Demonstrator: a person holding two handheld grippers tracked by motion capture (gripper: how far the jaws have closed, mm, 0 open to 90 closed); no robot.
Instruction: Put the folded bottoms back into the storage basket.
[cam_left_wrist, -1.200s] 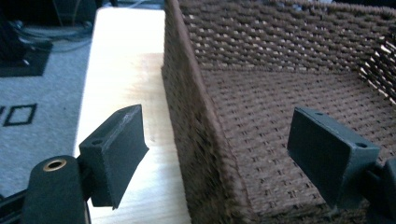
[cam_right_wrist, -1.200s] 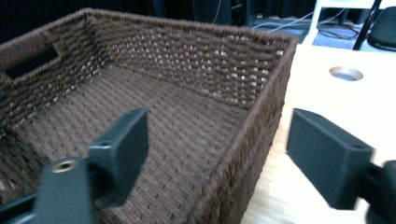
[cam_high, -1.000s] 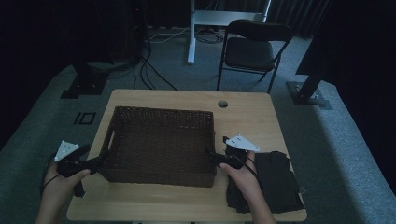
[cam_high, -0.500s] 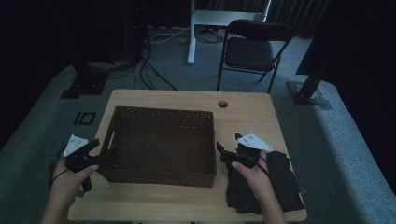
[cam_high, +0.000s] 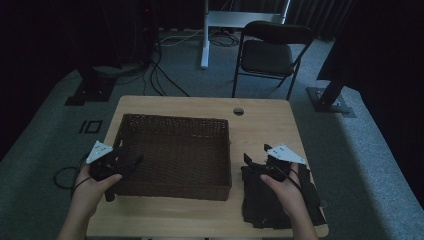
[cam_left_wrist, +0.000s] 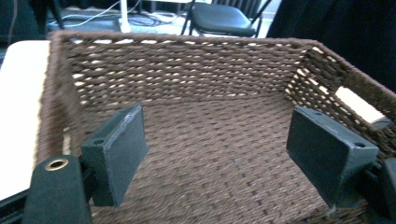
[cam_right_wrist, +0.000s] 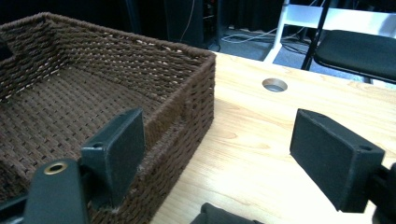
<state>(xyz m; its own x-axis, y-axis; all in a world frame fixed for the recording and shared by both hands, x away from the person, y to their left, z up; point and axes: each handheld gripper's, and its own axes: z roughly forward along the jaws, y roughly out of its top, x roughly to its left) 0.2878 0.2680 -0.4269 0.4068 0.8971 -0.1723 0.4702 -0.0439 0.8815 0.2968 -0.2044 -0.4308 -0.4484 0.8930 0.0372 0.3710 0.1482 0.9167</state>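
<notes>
A brown woven basket (cam_high: 175, 150) stands on the left half of the wooden table (cam_high: 260, 130), and its inside (cam_left_wrist: 210, 154) is bare. My left gripper (cam_high: 131, 161) reaches over the basket's left rim, open, with nothing between its fingers (cam_left_wrist: 119, 151). A pile of black cloth (cam_high: 280, 197) lies at the front right of the table. My right gripper (cam_high: 256, 156) hovers over the cloth's near-left edge, open and holding nothing. In the right gripper view, the basket's right wall (cam_right_wrist: 187, 102) is by my left finger (cam_right_wrist: 116, 149), and a bit of black cloth (cam_right_wrist: 224, 215) shows below.
A round cable hole (cam_high: 238, 111) sits near the table's far edge. Bare wood (cam_right_wrist: 261, 135) lies between basket and cloth. A black folding chair (cam_high: 270, 55) and a white desk leg (cam_high: 204, 35) stand on the carpet beyond. Cables trail on the floor at the left.
My left gripper has moved right, from beside the basket to over its left rim. My right gripper has shifted slightly right, above the black cloth.
</notes>
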